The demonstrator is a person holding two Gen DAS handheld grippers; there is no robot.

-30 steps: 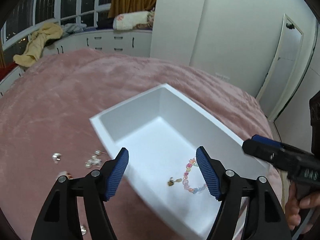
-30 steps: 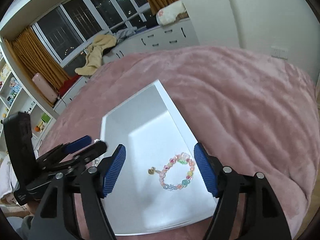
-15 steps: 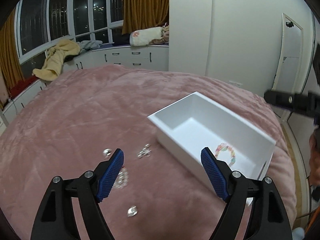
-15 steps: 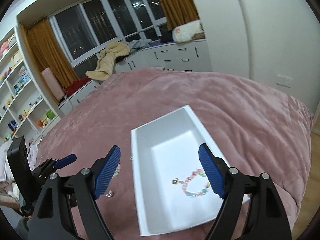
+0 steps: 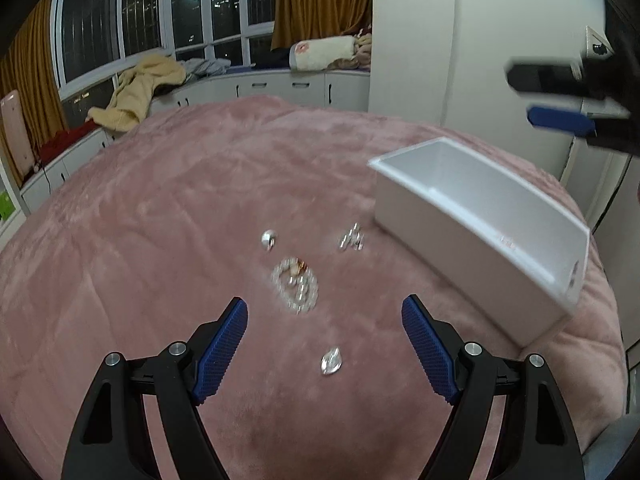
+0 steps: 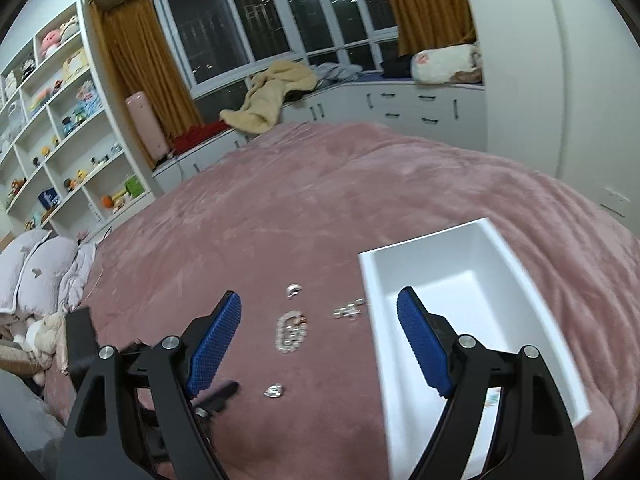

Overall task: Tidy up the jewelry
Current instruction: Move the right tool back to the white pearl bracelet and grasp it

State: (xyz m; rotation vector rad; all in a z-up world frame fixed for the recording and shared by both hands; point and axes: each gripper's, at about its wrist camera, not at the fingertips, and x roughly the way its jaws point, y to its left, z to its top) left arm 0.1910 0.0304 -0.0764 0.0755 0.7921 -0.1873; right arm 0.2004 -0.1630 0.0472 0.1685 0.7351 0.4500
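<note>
A white box [image 5: 480,216] sits on the pink bedspread, right of several silver jewelry pieces. A coiled silver chain [image 5: 296,284] lies just ahead of my open, empty left gripper [image 5: 324,344]. A small silver piece [image 5: 331,360] lies between its fingers; a ring [image 5: 268,238] and a cluster [image 5: 351,238] lie farther off. My right gripper [image 6: 320,344] is open and empty, held above the bed over the box [image 6: 472,280] edge and the chain [image 6: 291,332]. The beaded bracelet [image 6: 491,402] in the box is mostly hidden.
The pink bedspread [image 5: 160,220] spreads wide to the left and back. White drawers with clothes [image 6: 272,100] run under the window. Shelves [image 6: 60,120] and pillows [image 6: 36,268] stand at the left. The right gripper shows blurred at top right in the left wrist view [image 5: 560,100].
Both grippers have pulled back and swung left, away from above the box. The loose silver pieces now lie ahead of them. The right gripper has risen.
</note>
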